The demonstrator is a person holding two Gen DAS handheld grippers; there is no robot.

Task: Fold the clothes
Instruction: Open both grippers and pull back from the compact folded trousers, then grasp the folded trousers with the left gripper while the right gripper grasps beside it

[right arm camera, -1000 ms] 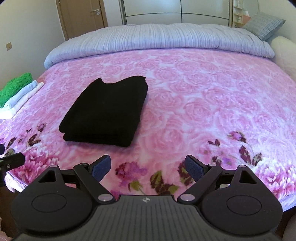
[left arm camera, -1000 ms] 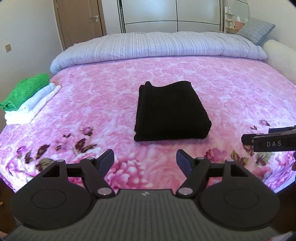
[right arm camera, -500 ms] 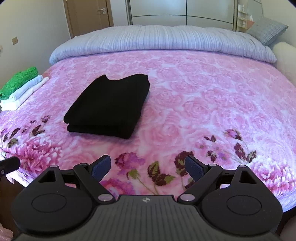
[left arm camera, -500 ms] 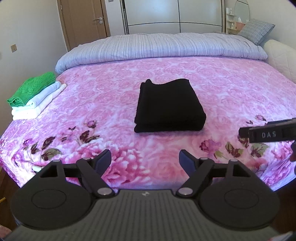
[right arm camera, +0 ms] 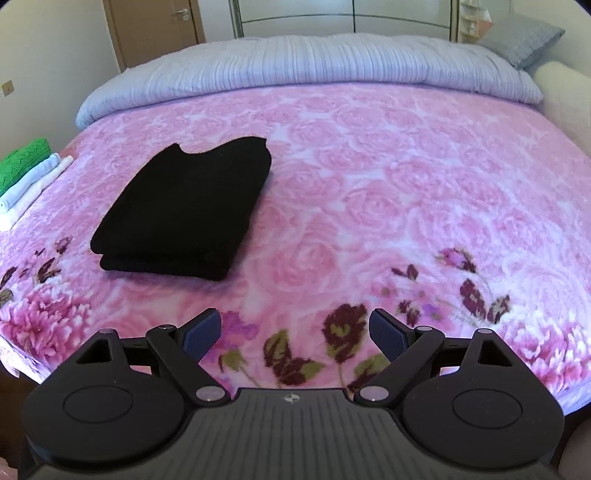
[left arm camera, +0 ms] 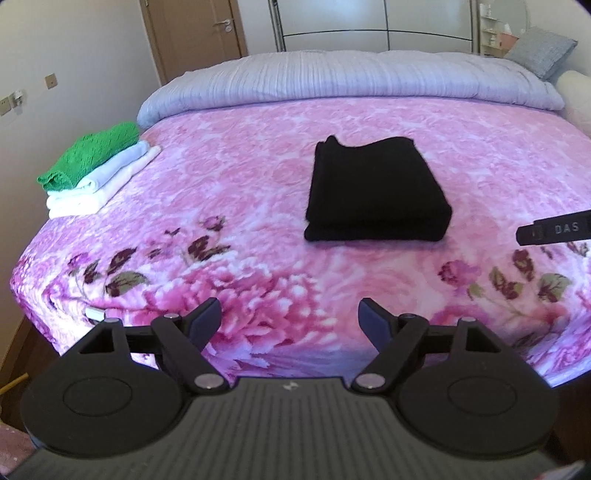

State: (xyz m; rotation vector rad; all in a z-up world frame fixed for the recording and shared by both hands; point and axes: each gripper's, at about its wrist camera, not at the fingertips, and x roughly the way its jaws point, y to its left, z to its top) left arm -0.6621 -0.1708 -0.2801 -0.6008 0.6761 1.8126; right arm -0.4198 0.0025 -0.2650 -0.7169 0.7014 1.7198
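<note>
A black garment (left arm camera: pixel 375 190) lies folded into a neat rectangle on the pink floral bedspread (left arm camera: pixel 240 206); it also shows in the right wrist view (right arm camera: pixel 188 210), left of centre. My left gripper (left arm camera: pixel 290 321) is open and empty, held back over the bed's near edge, well short of the garment. My right gripper (right arm camera: pixel 295 330) is open and empty, also over the near edge, to the right of the garment. One finger of the right gripper (left arm camera: pixel 554 230) shows at the right edge of the left wrist view.
A stack of folded clothes, green on top of white (left arm camera: pixel 96 170), sits at the bed's left edge, also visible in the right wrist view (right arm camera: pixel 26 177). A rolled grey duvet (left arm camera: pixel 347 79) lies across the head of the bed. A door (left arm camera: pixel 195 33) and wardrobe stand behind.
Both grippers have pulled back from the bed and away from the folded black garment, which looks smaller and farther. Both stay open and empty.
</note>
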